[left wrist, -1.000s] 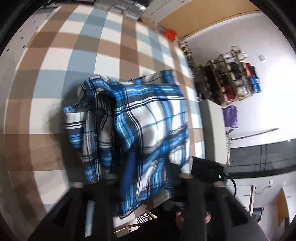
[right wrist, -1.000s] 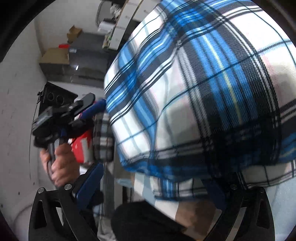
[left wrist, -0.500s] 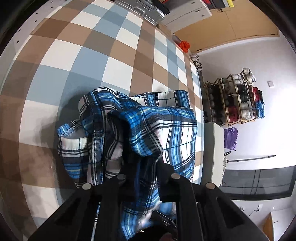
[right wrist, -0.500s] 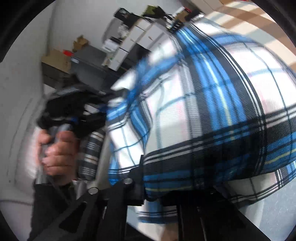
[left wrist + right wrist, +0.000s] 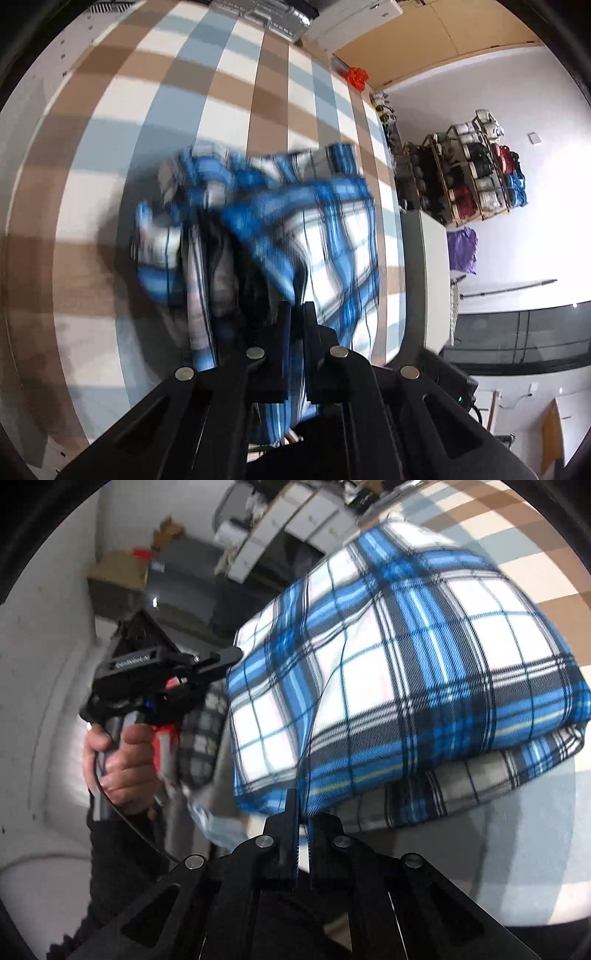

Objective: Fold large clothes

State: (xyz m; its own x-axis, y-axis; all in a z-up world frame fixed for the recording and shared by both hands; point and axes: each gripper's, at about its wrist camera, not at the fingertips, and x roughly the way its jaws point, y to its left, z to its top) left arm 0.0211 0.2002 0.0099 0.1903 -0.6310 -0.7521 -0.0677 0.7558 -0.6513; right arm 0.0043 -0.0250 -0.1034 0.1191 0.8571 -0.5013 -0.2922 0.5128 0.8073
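A blue, white and black plaid shirt [image 5: 280,236] lies bunched on a checked brown, blue and white surface [image 5: 110,110]. My left gripper [image 5: 297,308] is shut on the shirt's near edge, with cloth pinched between its pads. In the right wrist view the same shirt [image 5: 406,672] bulges up as a folded bundle. My right gripper [image 5: 302,805] is shut on its lower blue hem. The left gripper [image 5: 232,653] shows there too, held by a hand [image 5: 122,764], its tip buried in the shirt's left edge.
A white cabinet [image 5: 432,273] stands beside the surface on the right, with a shelf rack of yarn [image 5: 476,166] behind it. A red object [image 5: 356,75] sits at the far corner. Dark cabinets and cardboard boxes [image 5: 122,568] stand behind the hand.
Both grippers have gone from open to shut on the shirt's near edge. The right gripper has lifted its hem, and the bundle now stands higher off the surface.
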